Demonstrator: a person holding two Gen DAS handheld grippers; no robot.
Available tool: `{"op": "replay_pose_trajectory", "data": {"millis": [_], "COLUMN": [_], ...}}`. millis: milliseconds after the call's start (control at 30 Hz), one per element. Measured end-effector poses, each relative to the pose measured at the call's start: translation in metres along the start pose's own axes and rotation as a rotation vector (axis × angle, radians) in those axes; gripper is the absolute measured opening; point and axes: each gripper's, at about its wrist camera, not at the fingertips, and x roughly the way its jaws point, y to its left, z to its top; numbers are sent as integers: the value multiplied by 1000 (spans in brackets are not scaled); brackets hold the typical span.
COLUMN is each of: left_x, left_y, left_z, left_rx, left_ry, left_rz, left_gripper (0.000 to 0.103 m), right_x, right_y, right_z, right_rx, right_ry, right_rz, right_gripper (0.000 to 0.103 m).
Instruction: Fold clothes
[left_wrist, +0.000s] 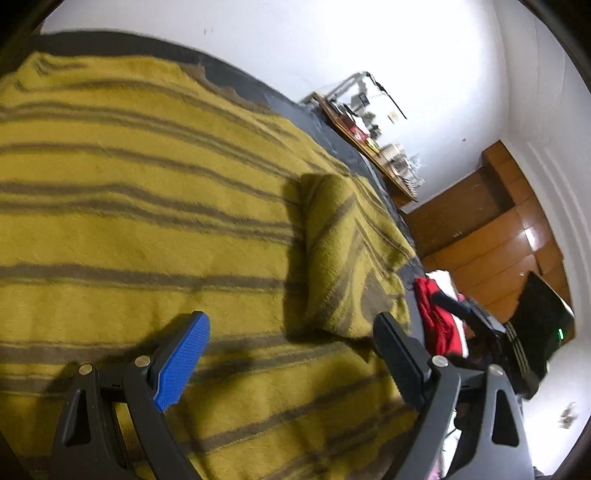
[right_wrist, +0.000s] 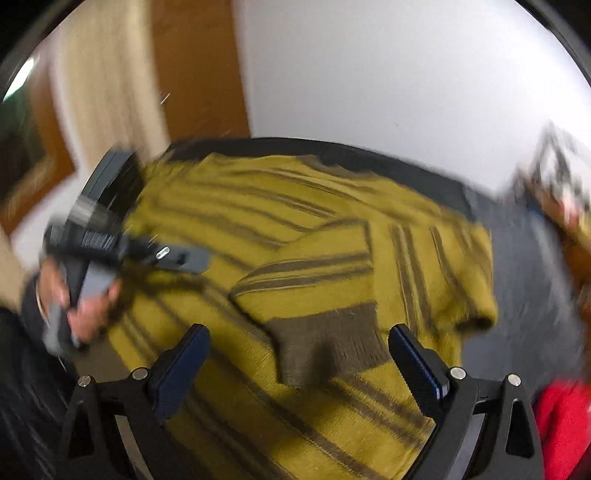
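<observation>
A mustard-yellow sweater (left_wrist: 147, 221) with grey-brown stripes lies spread on a dark bed. One sleeve (left_wrist: 332, 251) is folded across its body. My left gripper (left_wrist: 291, 321) hovers over the sweater's body just short of that sleeve, open, with nothing between its fingers. In the blurred right wrist view the sweater (right_wrist: 258, 206) fills the middle. The folded sleeve (right_wrist: 314, 280) ends in a brown cuff (right_wrist: 328, 339). My right gripper (right_wrist: 298, 330) stands open just above that cuff, not pressing on it. A person's hand (right_wrist: 92, 310) holds the other gripper's handle at the left.
A red garment (left_wrist: 436, 317) lies at the bed's edge beside the sweater, and the red garment (right_wrist: 561, 424) shows at lower right too. Dark bed cover (right_wrist: 524, 266) shows around the sweater. A cluttered wooden shelf (left_wrist: 373, 147) and brown cupboards (left_wrist: 487, 229) stand by the white wall.
</observation>
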Motion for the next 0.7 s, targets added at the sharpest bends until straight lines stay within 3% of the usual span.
{"op": "replay_pose_trajectory", "data": {"millis": [133,300,433,567,700], "left_x": [-7,-6,-6,-7,-8], "left_y": [1,8,12,13,13], "left_z": [4,5,4,4,4], "left_rx": [8,-17,-39,-37,-39], "left_ry": [-46,-42,-32,-33,-38], "left_rz": [38,54,54,56,46], "left_gripper": [92,92,92,92,92], "right_x": [21,49,58,46,38], "right_y": [-32,-51,-36,-21,-11], "right_z": [-5,-7,-2,10,17], "right_rx": [226,375,366,351,300], "right_ry": [40,86,86,-16,-74], "right_rz": [86,109,234,480,572], "right_gripper": [99,99,99,99,99]}}
